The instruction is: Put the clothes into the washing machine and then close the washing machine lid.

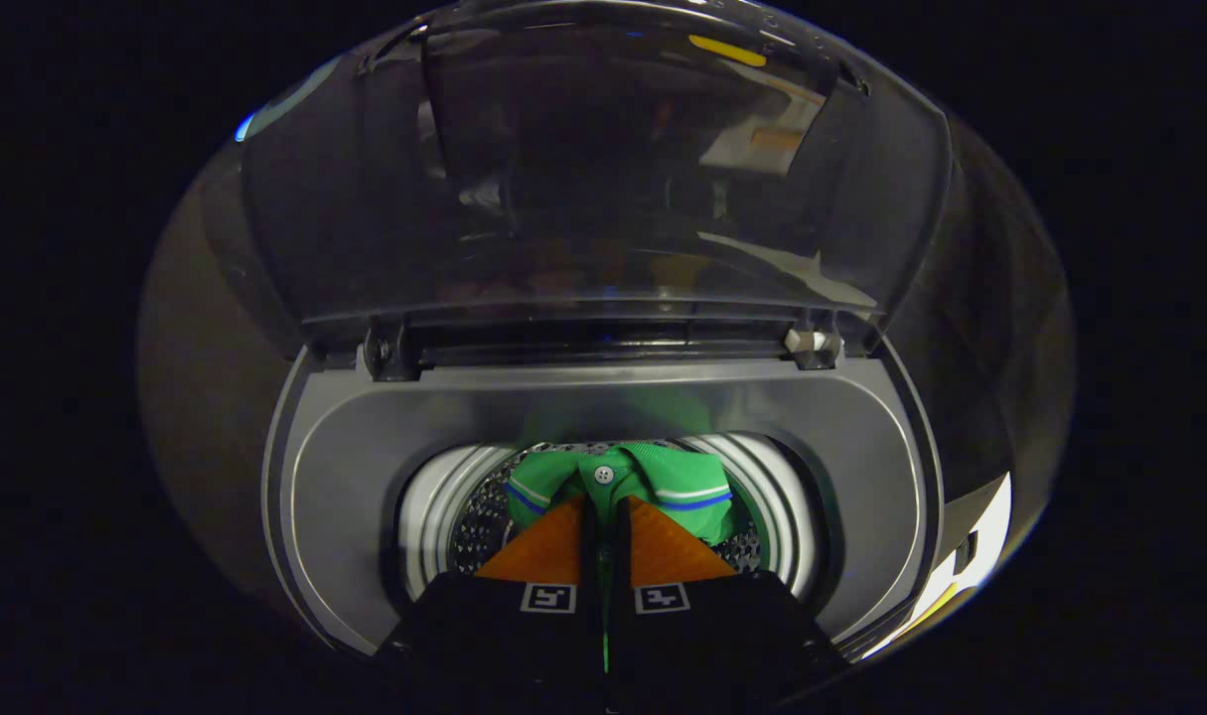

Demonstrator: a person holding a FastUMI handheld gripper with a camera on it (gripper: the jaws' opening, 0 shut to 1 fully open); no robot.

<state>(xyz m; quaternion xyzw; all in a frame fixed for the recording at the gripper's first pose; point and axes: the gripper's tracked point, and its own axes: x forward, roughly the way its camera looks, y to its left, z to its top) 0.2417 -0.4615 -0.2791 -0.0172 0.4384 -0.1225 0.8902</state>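
- No brand name or readable writing shows on the machine; the only markings are two square black-and-white patterned tags on the gripper body, one behind each finger.
- The gripper [604, 516] points down into the washing machine [603, 397], its two fingers drawn close together with only a thin slit between them — a strip of green fabric shows in that slit.
- The shirt [653, 482] is pinched between the fingers and bunches out just past their tips, hanging over the mouth of the drum [762, 487].
- The shirt is a green knit with a ribbed collar edged in white and blue stripes; a small white button [604, 475] sits just ahead of the fingertips.
- The drum lies beyond and below the fingers — a round opening with a pale ribbed ring and a metal wall punched with small holes.
- Around the opening runs a smooth grey plastic top, curved like a wide bowl.
- The lid [603, 169] stands raised beyond the drum, well past the fingers; it is dark, see-through and glossy, catching reflections.
- The lid hangs on two hinges along its lower edge, one to each side.
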